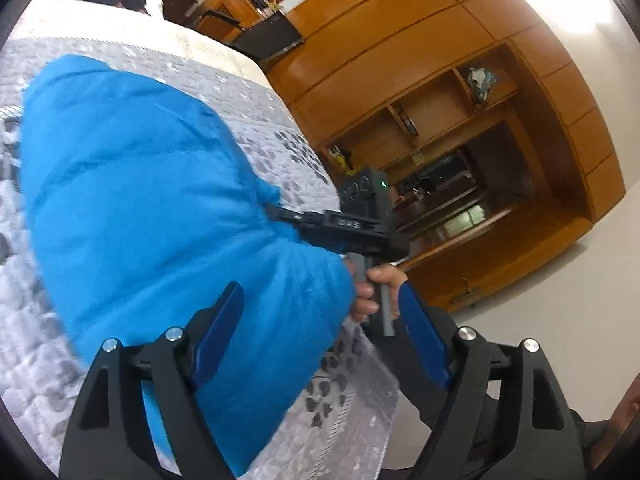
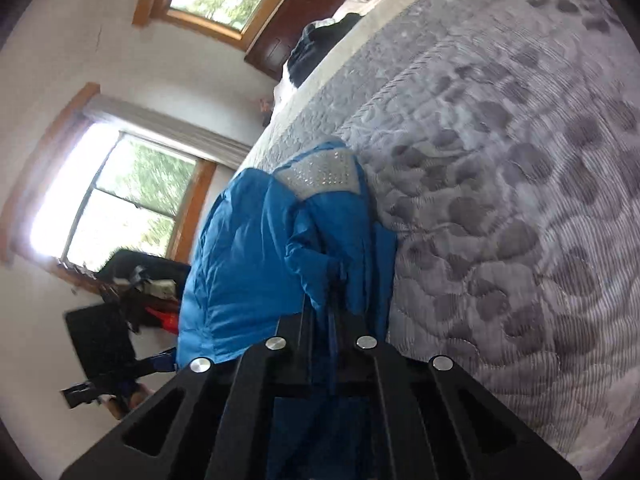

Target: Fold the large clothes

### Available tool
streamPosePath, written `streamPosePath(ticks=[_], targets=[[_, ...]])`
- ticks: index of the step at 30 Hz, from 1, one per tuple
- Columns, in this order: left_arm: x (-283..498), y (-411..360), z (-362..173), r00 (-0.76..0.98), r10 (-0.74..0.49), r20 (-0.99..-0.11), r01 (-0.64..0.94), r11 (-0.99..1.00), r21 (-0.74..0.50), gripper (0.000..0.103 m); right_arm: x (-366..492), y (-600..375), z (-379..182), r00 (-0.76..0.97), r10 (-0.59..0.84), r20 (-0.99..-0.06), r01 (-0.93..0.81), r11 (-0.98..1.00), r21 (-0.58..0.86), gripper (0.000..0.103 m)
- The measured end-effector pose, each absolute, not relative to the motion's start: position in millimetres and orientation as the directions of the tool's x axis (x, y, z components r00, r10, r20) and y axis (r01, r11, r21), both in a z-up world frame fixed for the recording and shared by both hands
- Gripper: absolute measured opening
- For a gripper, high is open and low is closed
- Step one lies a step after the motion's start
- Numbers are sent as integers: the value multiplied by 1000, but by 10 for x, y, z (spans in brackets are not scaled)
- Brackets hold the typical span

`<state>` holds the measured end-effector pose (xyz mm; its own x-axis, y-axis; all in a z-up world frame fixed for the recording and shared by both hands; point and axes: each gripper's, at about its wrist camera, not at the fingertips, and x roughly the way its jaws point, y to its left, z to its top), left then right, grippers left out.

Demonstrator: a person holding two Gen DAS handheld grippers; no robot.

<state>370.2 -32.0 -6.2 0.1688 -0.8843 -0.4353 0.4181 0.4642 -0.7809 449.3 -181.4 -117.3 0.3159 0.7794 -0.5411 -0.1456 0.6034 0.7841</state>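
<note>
A bright blue padded jacket [image 1: 152,208] lies bunched on the grey quilted bedspread [image 1: 280,140]. My left gripper [image 1: 320,320] is open, its blue pads [image 1: 218,336] spread over the jacket's near edge with nothing between them. My right gripper [image 1: 280,213] comes in from the right, held by a hand [image 1: 366,296], and is shut on a fold of the jacket. In the right wrist view the jaws of that gripper [image 2: 336,280] are pressed together on blue fabric, and a silver studded panel [image 2: 320,176] shows on the jacket [image 2: 240,260].
A large wooden wardrobe [image 1: 440,80] with open shelves stands past the bed's edge. A dark heap of clothes [image 2: 316,44] lies at the head of the bed. Two windows [image 2: 120,200] and a cluttered desk [image 2: 132,280] fill the far wall. The bedspread [image 2: 500,200] stretches wide beyond the jacket.
</note>
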Motion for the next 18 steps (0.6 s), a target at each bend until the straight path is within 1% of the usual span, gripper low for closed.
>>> streamPosePath(ticks=[1,2,3,5,6,8,9,11,13,14,15,16,18], targets=[[3682,-400,-80,160,-877,-453,432,474,-767,78,4493,-1794,-1137,315,773,-551,-161,616,771,6],[3698,-440,-106,155,-870,-468,433,486,-759,78,4502,-1783,-1093,316,767,-559,-172,626,761,10],[3717,-475,-149,149,-860,-488,430,501,-751,78,4511,-1797,-1020,320,754,-573,-178,642,745,17],[3731,-505,-213,139,-849,-510,421,517,-745,79,4543,-1893,-743,389,712,-584,-182,681,709,33],[3735,-508,-219,133,-846,-516,418,520,-745,79,4569,-1909,-584,420,712,-563,-200,677,708,33],[3730,-497,-233,128,-843,-523,419,524,-741,79,4605,-1850,-412,420,732,-537,-244,660,710,33],[3724,-495,-235,127,-840,-527,419,527,-739,79,4635,-1732,-329,408,740,-535,-289,660,693,33],[3741,-509,-226,129,-833,-538,418,538,-732,79,4713,-1522,-335,345,765,-544,-333,642,691,33],[3730,-535,-224,132,-822,-554,420,552,-720,80,4813,-1351,-503,279,769,-575,-346,639,687,29],[3725,-546,-233,135,-815,-563,426,561,-710,80,4860,-1315,-593,264,756,-599,-345,654,674,18],[3725,-552,-235,138,-811,-569,433,566,-701,80,4893,-1299,-703,257,740,-622,-338,671,659,0],[3721,-561,-237,141,-807,-573,444,569,-692,79,4924,-1335,-864,254,730,-635,-326,683,654,0],[3708,-591,-247,149,-801,-580,465,575,-674,79,4926,-1433,-1126,239,776,-584,-315,631,709,0]])
